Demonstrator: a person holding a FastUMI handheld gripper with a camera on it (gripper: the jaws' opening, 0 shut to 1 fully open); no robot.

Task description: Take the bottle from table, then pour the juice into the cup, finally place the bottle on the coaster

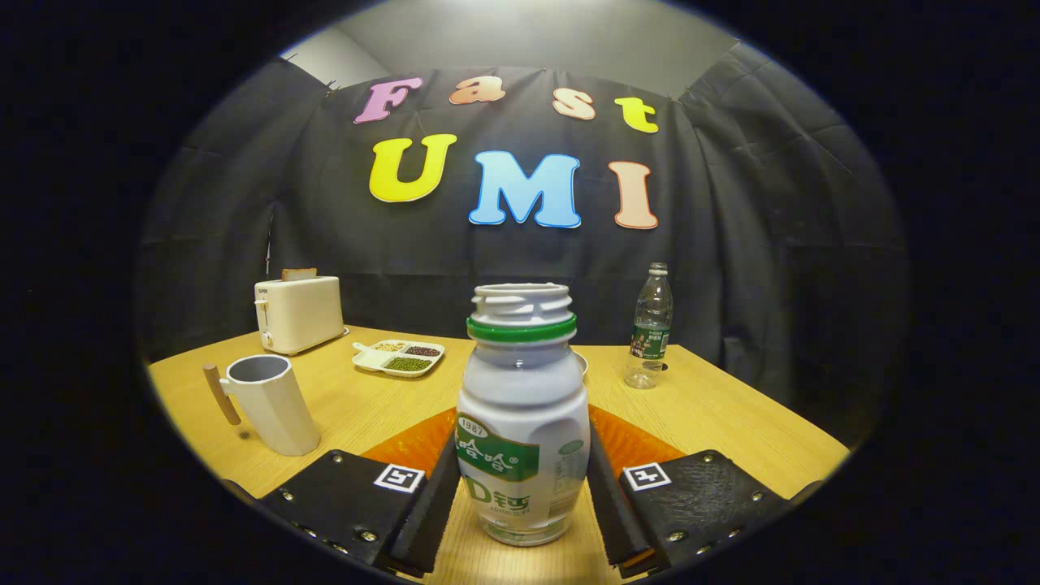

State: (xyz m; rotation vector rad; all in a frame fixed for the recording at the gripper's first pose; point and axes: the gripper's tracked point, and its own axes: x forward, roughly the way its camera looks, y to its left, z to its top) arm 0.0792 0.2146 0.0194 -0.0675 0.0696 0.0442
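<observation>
- The bottle stands upright on the table, directly between the two fingers of the gripper.
- Each finger lies close against one flank of the bottle's lower body, at the level of its label; whether both pads actually press on it cannot be told.
- The bottle's base rests on the wood, so it is not lifted.
- The bottle is white with a green ring below an open, threaded neck; no cap is on it.
- An orange coaster lies flat on the table just behind the bottle, showing on both sides of it past the fingers.
- The cup, a pale mug with a wooden handle, stands upright to the left of the gripper, apart from the bottle.
- Farther back on the left sits a toaster with a slice of bread in its slot.
- Just right of the toaster lies a divided tray holding beans in separate compartments.
- A clear water bottle stands upright at the far right of the table, well apart from the gripper.
</observation>
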